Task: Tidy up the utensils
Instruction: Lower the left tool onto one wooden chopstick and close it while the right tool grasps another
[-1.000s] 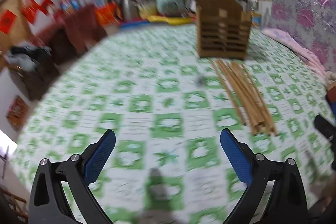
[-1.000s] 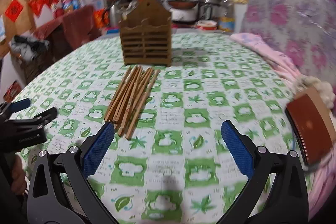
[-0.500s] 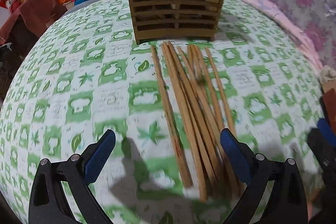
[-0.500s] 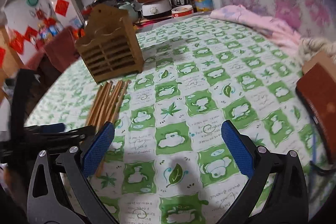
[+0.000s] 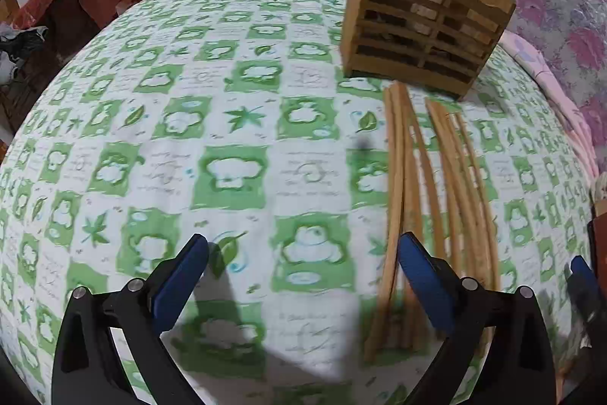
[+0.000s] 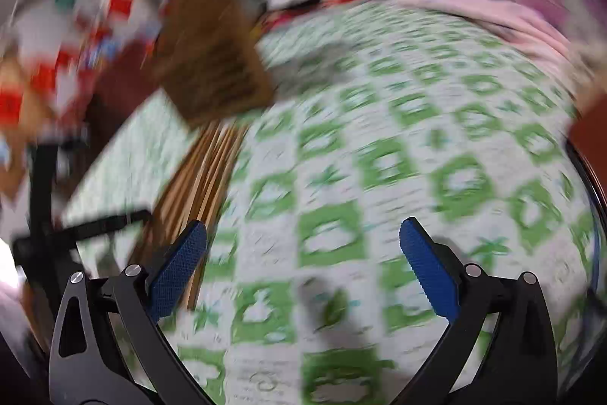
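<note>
Since nothing's been picked up yet, the job right now is basically lining up for a first grab. Biggest thing is the table (image 5: 235, 124) under its green-and-white checked cloth, mostly bare on the left. At the far right of it stands the wooden slatted holder (image 5: 425, 21), upright, which I'd guess is where everything ends up. The chopsticks (image 5: 428, 200) lie flat in a loose fan just near of the holder, far tips almost at its base, near ends spreading toward the cameras.

The left gripper (image 5: 303, 260) hangs low over the cloth with its fingers spread wide and nothing between them; the right-hand finger (image 5: 421, 276) sits over the leftmost sticks, so the bundle is off to its right, not centred. The right gripper (image 6: 303, 253) is also gaping wide and empty, but that view is smeared with motion blur, so don't trust details there. The sticks (image 6: 189, 185) show at its left finger, holder (image 6: 208, 55) beyond.

My take: shift the left gripper rightward so one or two sticks sit squarely between the pads, come down flat, and close near the middle of their length. Grabbing the whole fan will probably scatter them. I'd let the right one settle before committing it.
</note>
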Available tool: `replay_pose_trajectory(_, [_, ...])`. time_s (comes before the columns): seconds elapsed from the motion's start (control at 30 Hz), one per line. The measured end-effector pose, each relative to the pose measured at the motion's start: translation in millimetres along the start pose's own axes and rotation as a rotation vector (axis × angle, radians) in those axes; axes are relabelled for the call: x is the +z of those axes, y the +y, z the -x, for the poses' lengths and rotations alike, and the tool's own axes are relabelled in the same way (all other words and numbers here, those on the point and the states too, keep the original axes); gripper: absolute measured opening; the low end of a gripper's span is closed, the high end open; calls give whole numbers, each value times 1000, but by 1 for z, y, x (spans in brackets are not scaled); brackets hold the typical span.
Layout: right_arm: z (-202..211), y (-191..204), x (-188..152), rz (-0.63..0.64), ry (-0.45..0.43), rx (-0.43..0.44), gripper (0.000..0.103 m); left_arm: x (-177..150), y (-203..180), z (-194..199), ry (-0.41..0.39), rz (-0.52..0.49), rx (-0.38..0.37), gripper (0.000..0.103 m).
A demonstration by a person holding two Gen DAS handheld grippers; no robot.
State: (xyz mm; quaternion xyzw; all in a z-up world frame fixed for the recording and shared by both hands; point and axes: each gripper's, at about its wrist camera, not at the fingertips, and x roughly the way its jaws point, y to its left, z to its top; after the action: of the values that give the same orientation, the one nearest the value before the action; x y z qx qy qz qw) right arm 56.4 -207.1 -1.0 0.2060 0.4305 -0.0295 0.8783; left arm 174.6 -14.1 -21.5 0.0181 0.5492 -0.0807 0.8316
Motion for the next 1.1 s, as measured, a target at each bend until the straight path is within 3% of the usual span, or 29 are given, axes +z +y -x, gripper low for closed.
replay_pose_trajectory(0.13, [-9,45,-7,202,37,-55,98,-3,14,3,-18,16,69,98])
replay_pose_trajectory(0.23, [-17,59,-12,233,89,-2,98,-6,40,9,-29,85,77,98])
replay_pose_trajectory(0.33, [-23,68,-16,302,134,-26,98,-10,59,13,-33,138,42,98])
replay_pose_trajectory(0.43, [-31,55,-11,271,177,-55,97,-18,68,21,-49,152,30,98])
replay_pose_trajectory(0.57, [-15,12,5,146,49,-220,97,-25,62,25,-57,100,11,98])
replay_pose_trajectory(0.67, [0,-5,3,78,-6,-111,97,-29,47,29,-74,32,24,98])
replay_pose_trajectory(0.8, [4,18,-1,191,-37,-81,96,-32,30,29,-94,-51,59,98])
replay_pose_trajectory(0.97, [-9,32,6,276,-10,-62,79,-34,18,28,-104,-115,95,98])
replay_pose_trajectory(1.1, [-36,26,24,276,58,-48,62,-33,21,29,-107,-112,66,98])
